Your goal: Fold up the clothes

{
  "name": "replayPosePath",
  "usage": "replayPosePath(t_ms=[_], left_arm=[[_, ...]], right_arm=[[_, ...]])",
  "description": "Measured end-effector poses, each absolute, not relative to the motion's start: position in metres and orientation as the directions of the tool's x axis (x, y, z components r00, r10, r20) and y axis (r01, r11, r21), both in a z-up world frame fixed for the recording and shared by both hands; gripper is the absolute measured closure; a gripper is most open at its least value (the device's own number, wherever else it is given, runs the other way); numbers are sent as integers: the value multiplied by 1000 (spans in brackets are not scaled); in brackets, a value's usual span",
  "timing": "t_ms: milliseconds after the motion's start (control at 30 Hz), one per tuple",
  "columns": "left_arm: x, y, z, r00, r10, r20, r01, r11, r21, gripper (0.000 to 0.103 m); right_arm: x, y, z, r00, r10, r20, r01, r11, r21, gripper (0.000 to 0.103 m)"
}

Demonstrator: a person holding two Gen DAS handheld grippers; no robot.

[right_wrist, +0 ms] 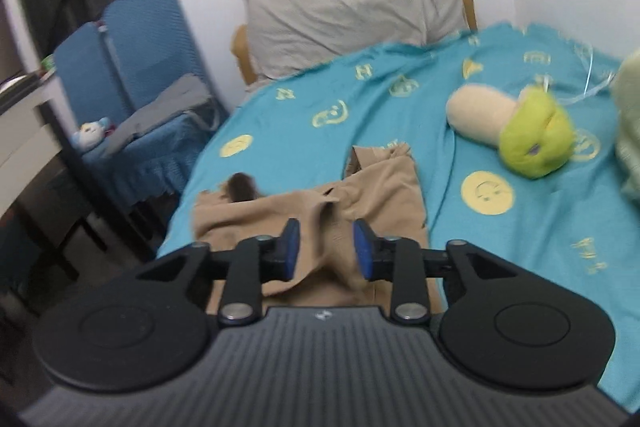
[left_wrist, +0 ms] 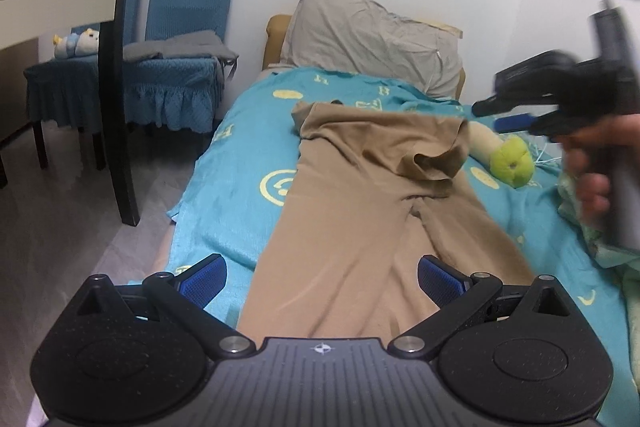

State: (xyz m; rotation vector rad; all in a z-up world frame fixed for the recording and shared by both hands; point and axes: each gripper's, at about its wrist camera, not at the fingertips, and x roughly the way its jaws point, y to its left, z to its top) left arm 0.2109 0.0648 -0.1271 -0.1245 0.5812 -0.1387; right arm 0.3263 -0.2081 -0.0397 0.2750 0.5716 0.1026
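Tan trousers (left_wrist: 360, 211) lie lengthwise on the teal bedspread (left_wrist: 248, 163), waist end rumpled and folded over at the far end. My left gripper (left_wrist: 320, 279) is open, hovering over the near leg ends, nothing between its blue pads. My right gripper (left_wrist: 516, 115) shows at the right edge of the left wrist view, blurred, held in a hand above the bed. In the right wrist view the right gripper (right_wrist: 326, 251) is open above the bunched waist of the trousers (right_wrist: 312, 219), holding nothing.
A grey pillow (left_wrist: 372, 35) leans at the bed head. A beige and green plush toy (left_wrist: 508, 159) lies right of the trousers. Pale green bedding (right_wrist: 628, 131) is at the right edge. Blue-covered chairs (left_wrist: 176, 39) and a dark table leg (left_wrist: 116, 99) stand left of the bed.
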Motion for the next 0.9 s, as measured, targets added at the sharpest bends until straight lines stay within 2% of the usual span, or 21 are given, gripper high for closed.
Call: replayPosePath(t_ms=[33, 100, 167, 300, 433, 567, 733, 900], left_arm=[[206, 63, -124, 830, -167, -531, 99, 983, -154, 0], [196, 61, -118, 835, -163, -525, 99, 984, -147, 0], [185, 60, -113, 836, -159, -525, 98, 985, -143, 0], [165, 58, -106, 835, -142, -531, 98, 989, -111, 0], [159, 57, -106, 814, -134, -565, 93, 990, -101, 0], [158, 59, -112, 770, -128, -626, 92, 992, -90, 1], [165, 80, -113, 688, -133, -713, 86, 991, -102, 3], [183, 122, -108, 551, -223, -804, 79, 973, -216, 5]], right_arm=[[310, -208, -31, 841, 175, -512, -33, 961, 274, 51], [282, -211, -17, 849, 171, -500, -32, 961, 274, 33], [248, -214, -6, 853, 189, -486, -52, 958, 282, 29], [178, -216, 10, 857, 222, -465, -86, 951, 296, 29], [111, -216, 6, 858, 274, -435, -137, 938, 320, 0], [77, -224, -9, 851, 289, -438, -129, 924, 359, 0], [82, -240, -14, 868, 247, -430, -70, 919, 388, 0], [97, -260, -29, 843, 264, -468, -3, 873, 487, 0]])
